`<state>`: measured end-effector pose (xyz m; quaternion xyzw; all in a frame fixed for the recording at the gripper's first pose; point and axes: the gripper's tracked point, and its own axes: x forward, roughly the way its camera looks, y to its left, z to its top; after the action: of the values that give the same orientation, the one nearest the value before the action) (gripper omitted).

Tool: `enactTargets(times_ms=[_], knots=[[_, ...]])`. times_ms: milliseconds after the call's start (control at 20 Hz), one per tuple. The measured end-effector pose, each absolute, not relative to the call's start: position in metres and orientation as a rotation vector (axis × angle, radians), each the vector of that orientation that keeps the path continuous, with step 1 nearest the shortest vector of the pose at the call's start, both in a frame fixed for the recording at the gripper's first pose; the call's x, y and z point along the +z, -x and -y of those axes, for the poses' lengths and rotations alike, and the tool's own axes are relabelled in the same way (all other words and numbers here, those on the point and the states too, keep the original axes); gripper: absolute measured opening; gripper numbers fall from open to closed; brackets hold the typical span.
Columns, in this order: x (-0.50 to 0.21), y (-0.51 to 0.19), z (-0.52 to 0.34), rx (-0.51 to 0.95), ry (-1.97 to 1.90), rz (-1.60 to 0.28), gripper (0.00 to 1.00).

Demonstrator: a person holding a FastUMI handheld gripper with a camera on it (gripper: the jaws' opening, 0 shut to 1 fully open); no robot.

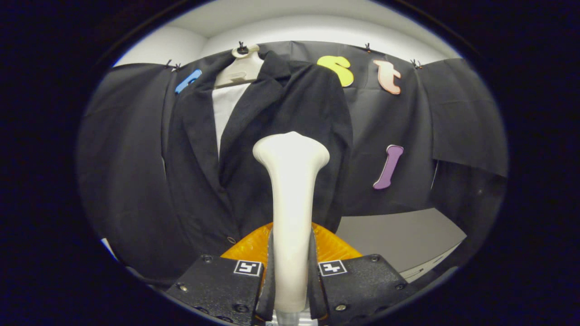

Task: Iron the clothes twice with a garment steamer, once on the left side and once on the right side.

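steamer clamped upright, jacket just beyond its head

the gripper [291, 280] is clenched on the garment steamer [291, 190], both fingers pressing its neck — the long axis runs straight up from the fingers, with the flared head topmost. the dark jacket [253, 149] hangs from a pale hanger [240, 68] directly beyond the head, mostly toward the gripper's left; whether the head touches the cloth cannot be told. judging by this, the head faces the panel right of the lapel — the other panel lies further left.

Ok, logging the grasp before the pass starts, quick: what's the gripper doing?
Gripper: closed, both fingers pressing on the garment steamer handle, its head up against the black jacket.
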<state>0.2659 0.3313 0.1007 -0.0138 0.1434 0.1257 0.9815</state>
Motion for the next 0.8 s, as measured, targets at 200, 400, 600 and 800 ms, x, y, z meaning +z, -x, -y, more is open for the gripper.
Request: enactTargets(times_ms=[200,400,600,800], knots=[[0.067,-0.26,-0.327,0.263,0.035,-0.348,0.32],[0.036,-0.249,-0.321,0.262,0.038,-0.39,0.33],[-0.011,-0.238,-0.319,0.29,0.057,-0.452,0.32],[-0.048,-0.228,-0.321,0.308,0.085,-0.487,0.33]])
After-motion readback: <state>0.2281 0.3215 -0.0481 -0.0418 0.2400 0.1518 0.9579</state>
